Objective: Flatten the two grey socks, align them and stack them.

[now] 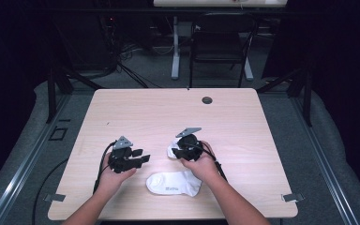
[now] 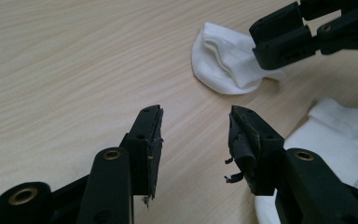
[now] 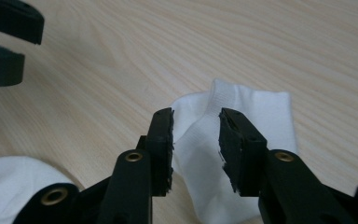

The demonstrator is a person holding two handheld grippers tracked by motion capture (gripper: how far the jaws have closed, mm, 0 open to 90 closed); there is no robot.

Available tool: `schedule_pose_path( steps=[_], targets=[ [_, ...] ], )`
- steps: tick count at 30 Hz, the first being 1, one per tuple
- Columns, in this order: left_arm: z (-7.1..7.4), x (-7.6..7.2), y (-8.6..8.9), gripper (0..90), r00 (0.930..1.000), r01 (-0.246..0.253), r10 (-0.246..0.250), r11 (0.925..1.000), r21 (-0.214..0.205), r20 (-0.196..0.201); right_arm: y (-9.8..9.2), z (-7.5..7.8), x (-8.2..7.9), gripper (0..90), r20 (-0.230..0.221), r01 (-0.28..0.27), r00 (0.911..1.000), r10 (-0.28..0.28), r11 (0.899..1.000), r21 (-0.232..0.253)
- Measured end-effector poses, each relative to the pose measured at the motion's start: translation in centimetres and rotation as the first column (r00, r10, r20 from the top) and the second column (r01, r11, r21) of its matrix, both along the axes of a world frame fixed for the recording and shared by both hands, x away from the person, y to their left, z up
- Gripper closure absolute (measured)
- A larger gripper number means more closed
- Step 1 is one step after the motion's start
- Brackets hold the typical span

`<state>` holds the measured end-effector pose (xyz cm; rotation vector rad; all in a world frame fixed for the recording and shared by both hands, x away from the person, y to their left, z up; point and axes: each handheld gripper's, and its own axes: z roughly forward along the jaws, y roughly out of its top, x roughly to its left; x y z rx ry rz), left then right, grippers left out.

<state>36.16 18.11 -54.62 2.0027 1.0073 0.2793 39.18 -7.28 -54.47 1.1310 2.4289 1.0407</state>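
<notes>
- High view: your left gripper (image 1: 143, 156) lies at centre left of the frame over bare table (image 1: 136, 108), its jaws pointing right and standing apart with nothing between them. Your right gripper (image 1: 177, 152) sits just right of centre, its jaws down on a small folded white sock (image 1: 172, 150). A second white ankle sock (image 1: 173, 183) lies flat below the two grippers, near the bottom edge of the table, touching neither.
- Left gripper view: your own two jaws rise from the bottom with a wide gap over bare wood. The folded sock (image 2: 223, 63) lies at upper centre; the right gripper (image 2: 307, 35) reaches in from the upper right and meets its edge. The ankle sock (image 2: 335, 130) shows at lower right, partly behind your right-hand jaw.
- Right gripper view: your jaws stand open astride the folded sock (image 3: 247, 107), its raised cuff in the gap between the pads; whether the pads touch the cloth cannot be told. The ankle sock (image 3: 14, 182) shows at lower left, the left gripper (image 3: 7, 42) at upper left.
</notes>
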Motion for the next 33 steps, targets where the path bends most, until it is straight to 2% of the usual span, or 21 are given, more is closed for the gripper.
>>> schedule_pose_path(
  steps=[2,6,10,13,15,17,23,24,27,30,33],
  targets=[
    [-0.3,0.7,-0.5,55.1,1.0,0.0,0.0,1.0,0.002,-0.004,0.4,-0.7,0.3,61.0,0.0,-0.003,1.0,0.003,0.999,-0.043],
    [-0.5,1.3,-1.3,55.3,1.0,0.006,-0.006,0.9999,0.016,-0.003,0.9,-1.6,0.8,61.3,-0.003,0.018,0.9998,-0.018,0.997,-0.077],
    [-0.5,1.7,-1.9,55.2,0.9998,0.017,-0.017,0.9996,0.024,0.008,1.1,-2.2,0.9,66.1,-0.025,0.035,0.999,-0.037,0.996,-0.085],
    [-0.7,2.0,-2.1,55.2,0.9999,0.014,-0.014,0.9998,0.014,0.005,1.1,-2.5,0.9,70.4,-0.025,0.053,0.9982,-0.055,0.997,-0.057],
    [-0.8,2.1,-2.2,55.2,1.0,0.01,-0.01,0.9998,0.017,-0.002,1.0,-2.5,0.9,74.8,-0.031,0.06,0.9976,-0.062,0.996,-0.063],
    [-1.0,2.1,-2.2,55.2,1.0,0.007,-0.006,0.9997,0.023,-0.005,1.1,-2.5,0.9,79.4,-0.037,0.066,0.997,-0.068,0.997,-0.049],
    [-0.9,2.3,-2.1,56.8,1.0,0.003,-0.003,0.9997,0.025,0.001,1.1,-2.2,0.8,83.0,-0.043,0.076,0.996,-0.078,0.996,-0.049],
    [-0.9,2.4,-2.1,57.0,1.0,0.001,-0.001,0.9998,0.022,0.004,1.1,-2.1,0.8,83.1,-0.046,0.084,0.9953,-0.085,0.996,-0.027],
    [-0.9,2.4,-2.1,57.1,1.0,-0.002,0.002,0.9999,0.015,-0.004,0.8,-1.4,0.7,83.1,-0.056,0.086,0.9947,-0.086,0.996,-0.002],
    [-0.7,2.5,-2.3,57.0,1.0,0.004,-0.004,0.9996,0.028,-0.001,0.4,-0.7,0.5,83.2,-0.045,0.092,0.9949,-0.09,0.995,0.033],
    [-0.2,2.6,-2.7,56.9,0.9999,0.01,-0.011,0.9996,0.025,0.007,0.0,0.1,0.3,83.3,-0.037,0.094,0.995,-0.092,0.994,0.06]
  ],
)
